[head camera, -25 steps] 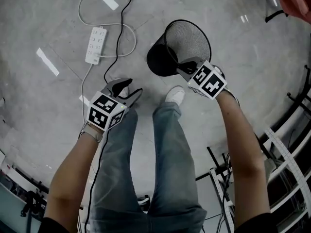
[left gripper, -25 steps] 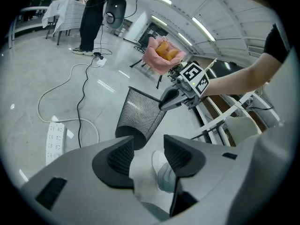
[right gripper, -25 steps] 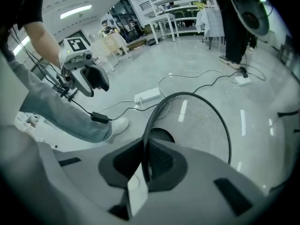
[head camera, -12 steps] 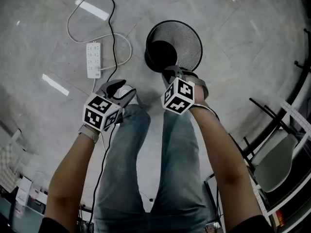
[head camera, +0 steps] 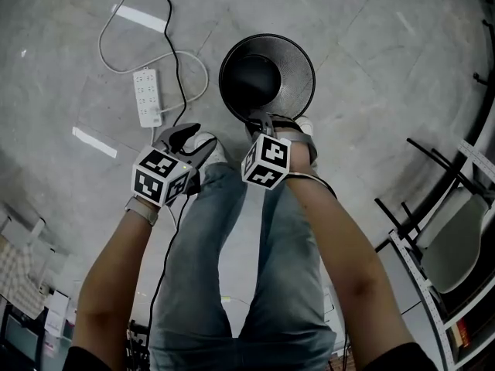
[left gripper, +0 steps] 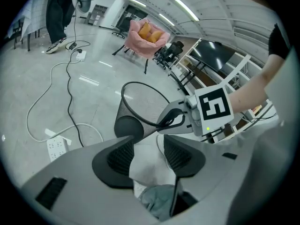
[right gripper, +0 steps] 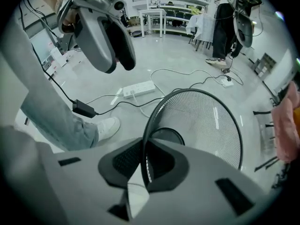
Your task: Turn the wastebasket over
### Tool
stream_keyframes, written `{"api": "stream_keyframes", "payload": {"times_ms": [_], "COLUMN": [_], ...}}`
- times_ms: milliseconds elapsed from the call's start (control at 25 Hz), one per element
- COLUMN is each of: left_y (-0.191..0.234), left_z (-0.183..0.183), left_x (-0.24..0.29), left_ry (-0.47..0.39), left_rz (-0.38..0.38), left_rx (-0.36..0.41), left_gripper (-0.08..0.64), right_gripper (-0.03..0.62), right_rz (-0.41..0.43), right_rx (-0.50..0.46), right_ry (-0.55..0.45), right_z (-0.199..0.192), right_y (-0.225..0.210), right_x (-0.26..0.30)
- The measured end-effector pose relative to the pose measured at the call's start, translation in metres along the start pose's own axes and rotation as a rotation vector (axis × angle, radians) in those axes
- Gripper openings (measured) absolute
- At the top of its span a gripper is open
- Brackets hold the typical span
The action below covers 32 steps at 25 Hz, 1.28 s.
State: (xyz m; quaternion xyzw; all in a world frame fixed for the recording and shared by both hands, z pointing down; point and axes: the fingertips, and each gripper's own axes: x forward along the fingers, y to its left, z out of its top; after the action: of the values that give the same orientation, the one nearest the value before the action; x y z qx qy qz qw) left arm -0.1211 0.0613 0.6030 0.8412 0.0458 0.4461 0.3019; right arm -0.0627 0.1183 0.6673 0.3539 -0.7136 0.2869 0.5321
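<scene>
Wastebasket [head camera: 298,76] on floor [head camera: 371,68], upper centre of head view, mouth facing up. Right tongs [head camera: 261,122] clamped on its near rim. Left tongs [head camera: 192,136] gaped empty, left of centre, apart from wastebasket. Power strip [head camera: 147,97] lay upper left

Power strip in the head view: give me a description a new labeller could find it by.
On the grey polished floor, find the round black wire-mesh wastebasket whose rim the right gripper is shut on. Left of it lies the flat white rectangular power strip, on a looping white cable. The person's white shoes nearby are rounded; it alone is a straight-edged bar.
</scene>
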Motion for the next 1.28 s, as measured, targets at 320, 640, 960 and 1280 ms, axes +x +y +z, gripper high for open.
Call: {"api": "stream_keyframes", "payload": {"times_ms": [320, 640, 960, 1280], "left_y": [-0.005, -0.007, -0.052, -0.155], "left_z": [0.003, 0.013, 0.089, 0.205], "left_x": [0.008, 0.004, -0.03, -0.127], "left_ry": [-0.007, -0.02, -0.175, -0.431], "left_rz": [-0.009, 0.01, 0.004, -0.029], "left_rx": [0.009, 0.018, -0.055, -0.114], "left_gripper": [0.204, 0.206, 0.184, 0.027], "right_gripper": [0.061, 0.201, 0.155, 0.011], "right_rz": [0.011, 0.063, 0.11, 0.086], "right_rx": [0.02, 0.072, 0.53, 0.846], "right_ry": [0.028, -0.026, -0.432, -0.835], "right_z": [-0.006, 0.0, 0.021, 0.037], "right_y": [0.016, 0.01, -0.063, -0.118], "right_x": [0.015, 0.004, -0.119, -0.324]}}
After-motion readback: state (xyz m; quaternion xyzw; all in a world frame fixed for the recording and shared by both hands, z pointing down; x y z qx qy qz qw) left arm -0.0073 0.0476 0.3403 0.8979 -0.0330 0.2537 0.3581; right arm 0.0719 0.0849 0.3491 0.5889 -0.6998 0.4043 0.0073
